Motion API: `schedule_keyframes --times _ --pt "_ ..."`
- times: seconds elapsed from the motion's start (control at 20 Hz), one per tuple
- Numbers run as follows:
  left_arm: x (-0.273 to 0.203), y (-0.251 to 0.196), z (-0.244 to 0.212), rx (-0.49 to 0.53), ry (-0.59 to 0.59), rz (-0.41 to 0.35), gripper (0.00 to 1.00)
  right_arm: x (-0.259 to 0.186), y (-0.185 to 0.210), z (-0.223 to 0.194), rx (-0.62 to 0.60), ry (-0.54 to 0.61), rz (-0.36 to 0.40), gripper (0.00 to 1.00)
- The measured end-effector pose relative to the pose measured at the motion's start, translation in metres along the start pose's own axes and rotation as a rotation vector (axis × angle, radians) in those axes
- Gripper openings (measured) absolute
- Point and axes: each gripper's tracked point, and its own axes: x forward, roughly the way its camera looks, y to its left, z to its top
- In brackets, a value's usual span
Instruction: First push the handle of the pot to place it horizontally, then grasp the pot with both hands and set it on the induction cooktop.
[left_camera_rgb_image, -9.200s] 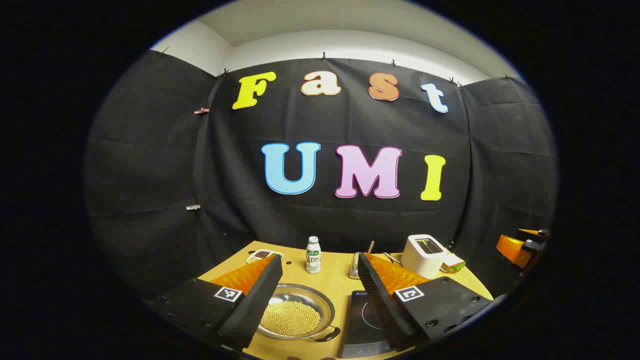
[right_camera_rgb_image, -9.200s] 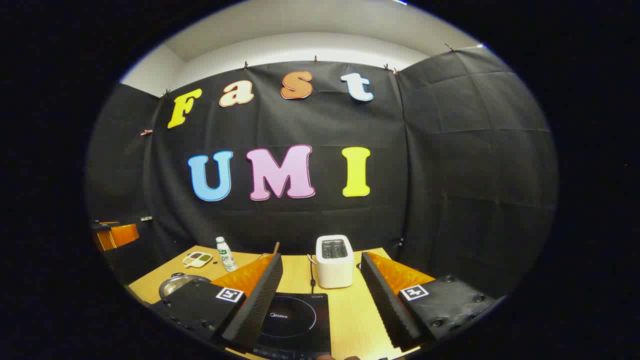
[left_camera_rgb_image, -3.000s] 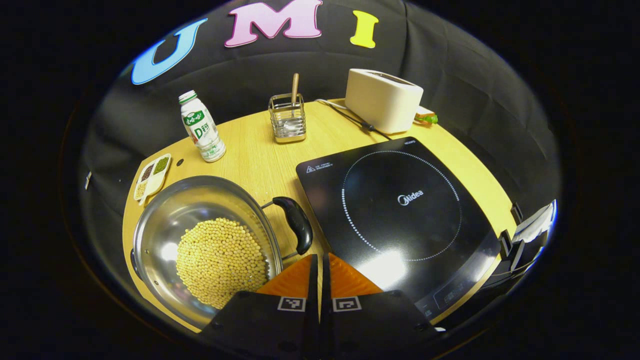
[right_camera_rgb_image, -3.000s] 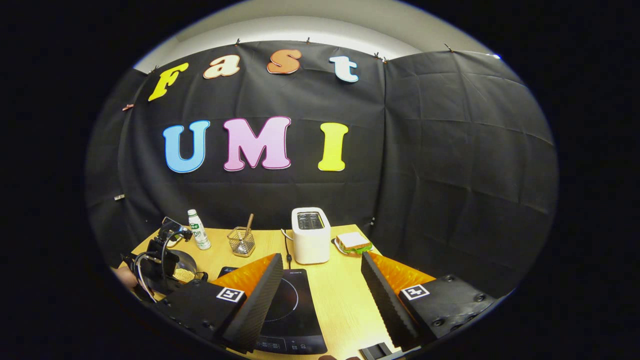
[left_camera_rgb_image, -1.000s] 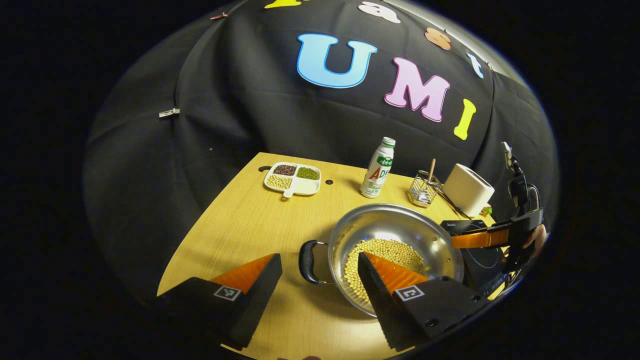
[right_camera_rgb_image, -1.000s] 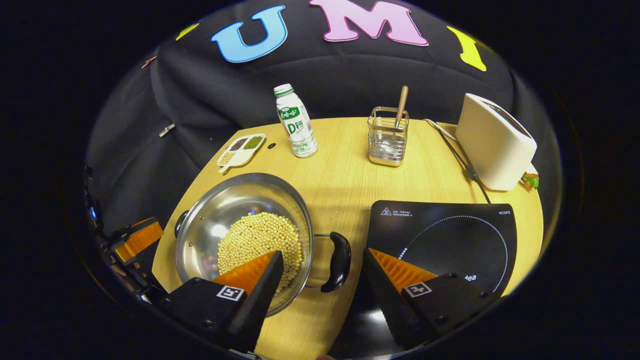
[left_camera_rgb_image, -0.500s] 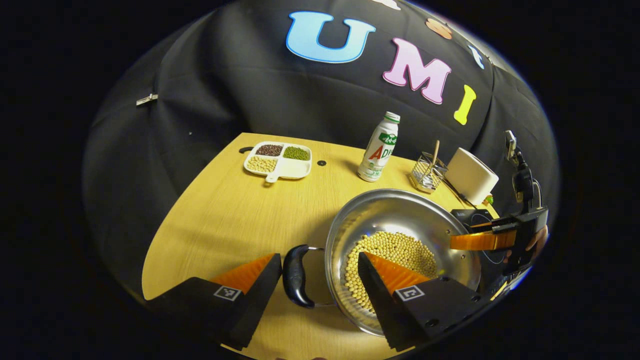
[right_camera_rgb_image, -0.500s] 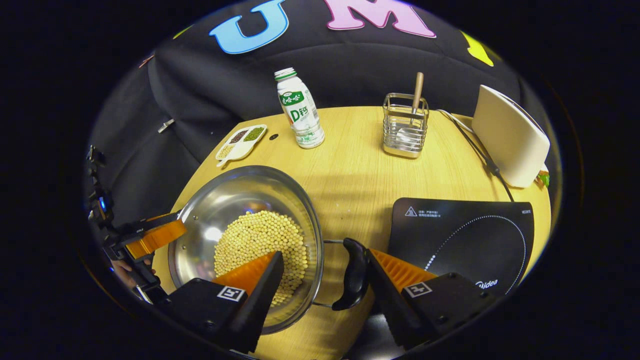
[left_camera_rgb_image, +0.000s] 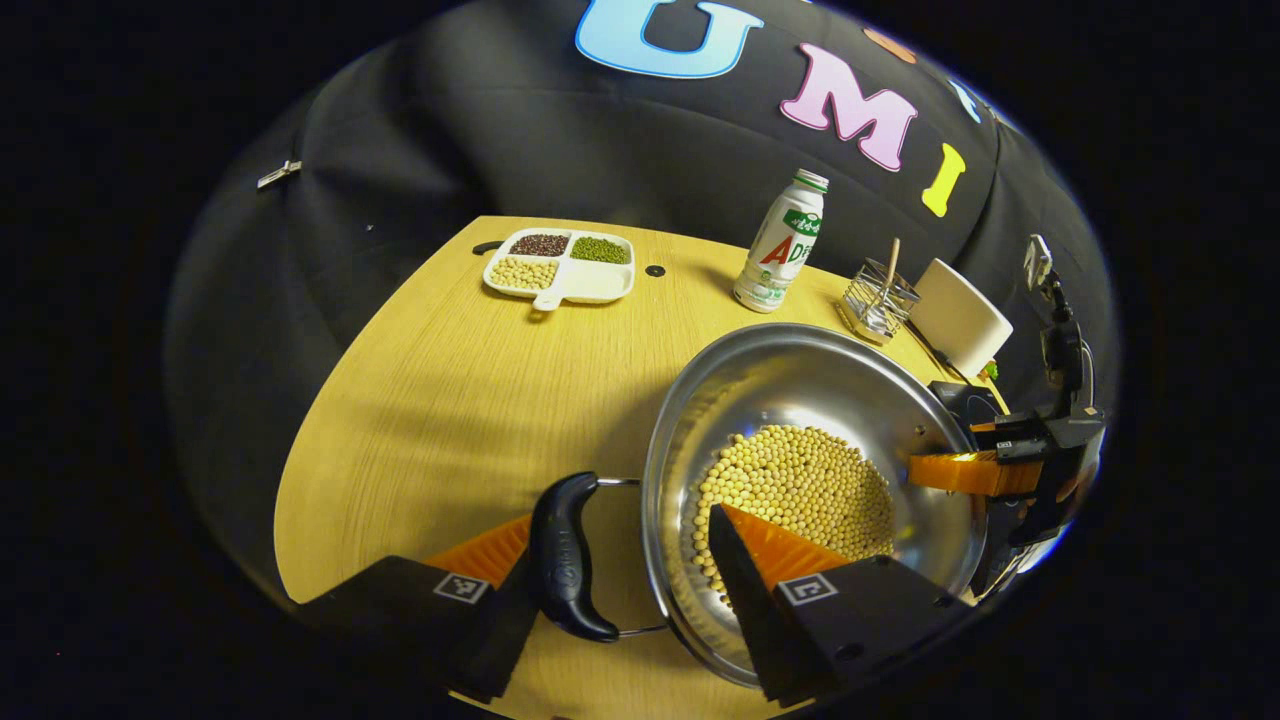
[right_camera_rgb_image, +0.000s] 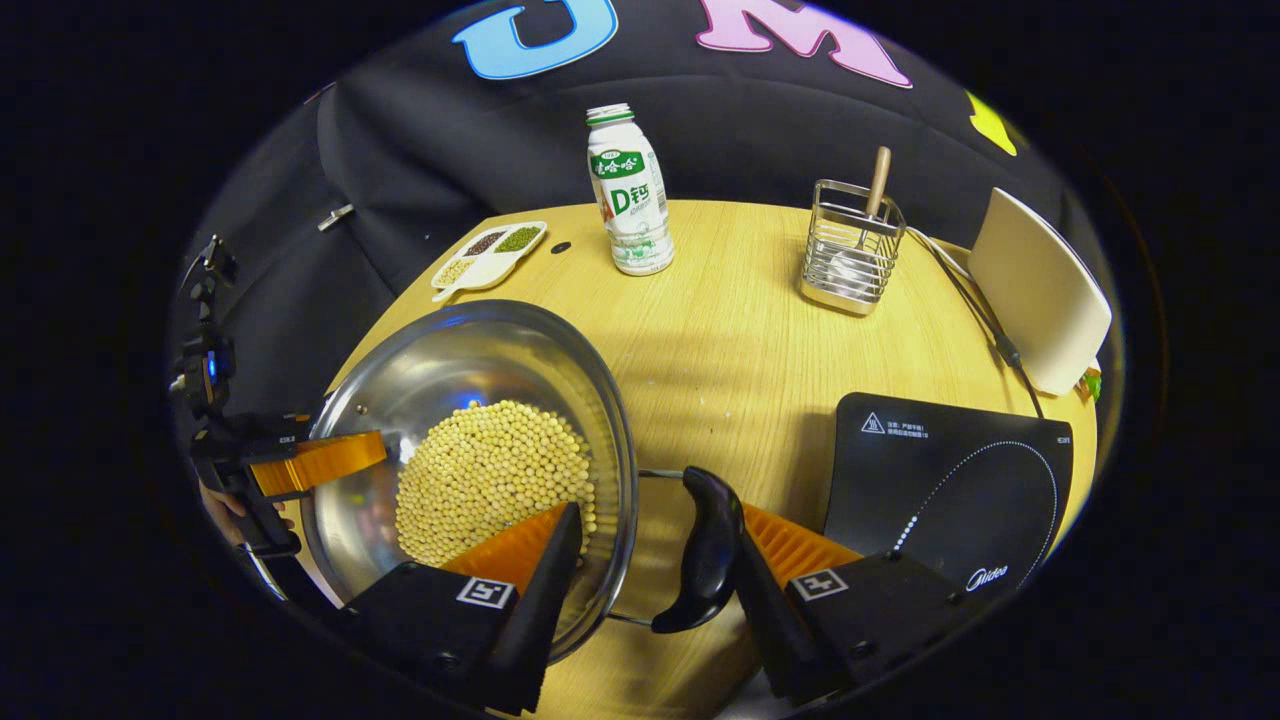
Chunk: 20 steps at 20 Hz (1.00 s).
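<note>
On table (left_camera_rgb_image: 430, 400), each claw straddles one pot (left_camera_rgb_image: 800, 400) handle.

Hidden and cut-off parts around the two grippers

In the left gripper view, the left gripper (left_camera_rgb_image: 620, 590) covers the near rim of the pot (left_camera_rgb_image: 800, 380) and some soybeans (left_camera_rgb_image: 800, 480) — whether its outer finger truly touches the left handle (left_camera_rgb_image: 565, 560) cannot be told. Beyond the pot, the induction cooktop (left_camera_rgb_image: 960, 398) shows as a mere corner. In the right gripper view, the right gripper (right_camera_rgb_image: 650, 575) hides the pot's near rim and the cooktop's near edge — contact with the right handle (right_camera_rgb_image: 705, 550) is unclear. The toaster (right_camera_rgb_image: 1040, 290) is cut by the edge.
</note>
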Motion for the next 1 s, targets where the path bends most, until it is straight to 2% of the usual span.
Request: schedule_keyframes --times 0.2,0.3,0.4,0.45,0.7,0.85,1.0 --pt "0.006 0.005 -0.01 -0.019 0.03 -0.006 0.75 0.008 0.003 -0.005 -0.002 0.013 -0.015 0.85" --pt "0.01 0.01 -0.012 -0.044 0.029 0.012 0.73 0.01 0.001 -0.007 -0.016 0.009 -0.041 0.85" --pt "0.011 0.014 -0.008 -0.051 0.019 0.018 0.72 0.016 0.001 -0.008 -0.01 0.0 -0.044 0.75" --pt "0.01 0.015 -0.01 -0.047 0.023 0.015 0.69 0.016 0.002 -0.007 -0.004 0.005 -0.045 0.75" --pt "0.014 0.018 -0.009 -0.019 0.062 0.015 0.67 0.018 0.003 -0.01 0.067 0.024 -0.029 0.73" --pt "0.013 0.019 -0.01 -0.041 0.067 0.021 0.66 0.019 0.004 -0.011 0.13 0.037 -0.021 0.65" --pt "0.014 0.018 -0.009 -0.04 0.075 0.027 0.64 0.019 0.005 -0.012 0.137 0.038 -0.024 0.63"
